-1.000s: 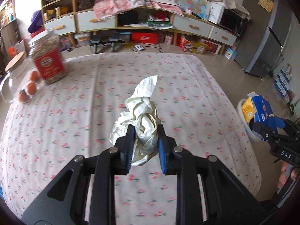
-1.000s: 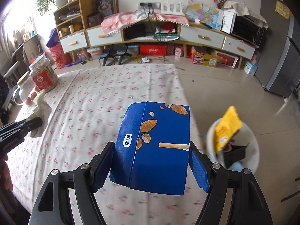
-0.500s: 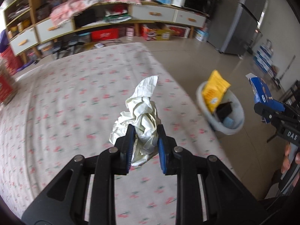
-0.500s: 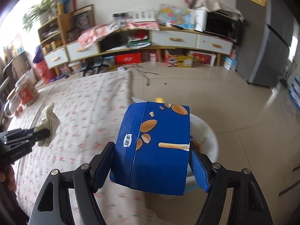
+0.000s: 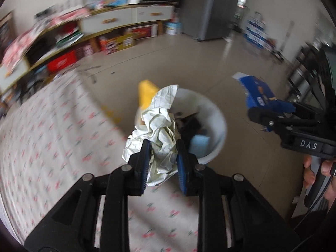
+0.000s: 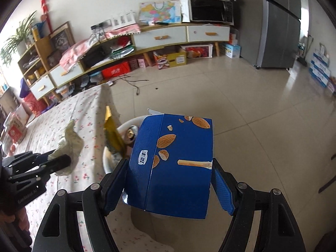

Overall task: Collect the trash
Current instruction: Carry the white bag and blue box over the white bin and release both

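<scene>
Blue almond-printed box [image 6: 172,166] pinched by right gripper [image 6: 170,180] marked "DAS"; left gripper [image 5: 162,159] clamps crumpled paper [image 5: 159,130].

Right gripper [image 6: 168,180] clamps blue box [image 6: 171,163] above bin [image 6: 124,127].

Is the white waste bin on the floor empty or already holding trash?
Holding trash: the white bin contains a yellow snack bag, dark items and something pale blue.

Blue box [image 6: 172,166], cream paper wad [image 5: 160,134], white bin [image 5: 216,121] w/ yellow bag [image 5: 146,93].
</scene>
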The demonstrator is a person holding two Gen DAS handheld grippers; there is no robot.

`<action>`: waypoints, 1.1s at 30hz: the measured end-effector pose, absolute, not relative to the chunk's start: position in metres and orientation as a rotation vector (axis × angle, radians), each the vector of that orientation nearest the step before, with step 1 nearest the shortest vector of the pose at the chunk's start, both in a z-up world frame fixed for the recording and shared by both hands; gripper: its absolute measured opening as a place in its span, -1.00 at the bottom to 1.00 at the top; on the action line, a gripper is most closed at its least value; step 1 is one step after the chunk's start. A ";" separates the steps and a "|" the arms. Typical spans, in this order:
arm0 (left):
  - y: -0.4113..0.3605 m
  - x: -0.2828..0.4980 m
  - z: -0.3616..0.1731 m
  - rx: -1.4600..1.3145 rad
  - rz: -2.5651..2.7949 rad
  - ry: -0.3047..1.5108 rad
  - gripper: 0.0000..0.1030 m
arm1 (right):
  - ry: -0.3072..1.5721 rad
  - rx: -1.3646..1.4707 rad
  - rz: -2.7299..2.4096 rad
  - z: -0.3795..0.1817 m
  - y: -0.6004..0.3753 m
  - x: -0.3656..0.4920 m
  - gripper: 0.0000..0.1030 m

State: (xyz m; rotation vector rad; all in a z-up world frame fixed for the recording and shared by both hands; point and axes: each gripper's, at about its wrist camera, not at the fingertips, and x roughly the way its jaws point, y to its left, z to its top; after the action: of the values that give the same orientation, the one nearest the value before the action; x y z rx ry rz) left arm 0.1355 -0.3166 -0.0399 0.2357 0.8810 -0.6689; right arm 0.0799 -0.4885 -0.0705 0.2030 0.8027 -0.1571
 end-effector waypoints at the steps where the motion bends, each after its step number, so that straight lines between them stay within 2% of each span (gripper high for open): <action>1: -0.328 0.136 -0.040 0.254 -0.704 0.878 -0.49 | 0.800 0.214 -0.161 -0.071 -0.494 0.077 0.49; 12: -0.378 0.176 -0.068 0.326 -0.761 0.972 -0.45 | 0.808 0.279 -0.218 -0.079 -0.529 0.048 0.49; 17: -0.377 0.174 -0.066 0.327 -0.759 0.957 0.04 | 0.803 0.296 -0.222 -0.078 -0.535 0.045 0.50; 33: -0.308 0.169 -0.040 0.184 -0.718 0.935 0.23 | 0.847 0.312 -0.166 -0.084 -0.518 0.080 0.50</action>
State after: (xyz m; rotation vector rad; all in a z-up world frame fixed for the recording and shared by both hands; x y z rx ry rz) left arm 0.1686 -0.3084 -0.0404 0.1835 0.9353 -0.7177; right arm 0.0805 -0.5183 -0.0841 0.3121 0.8471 -0.1665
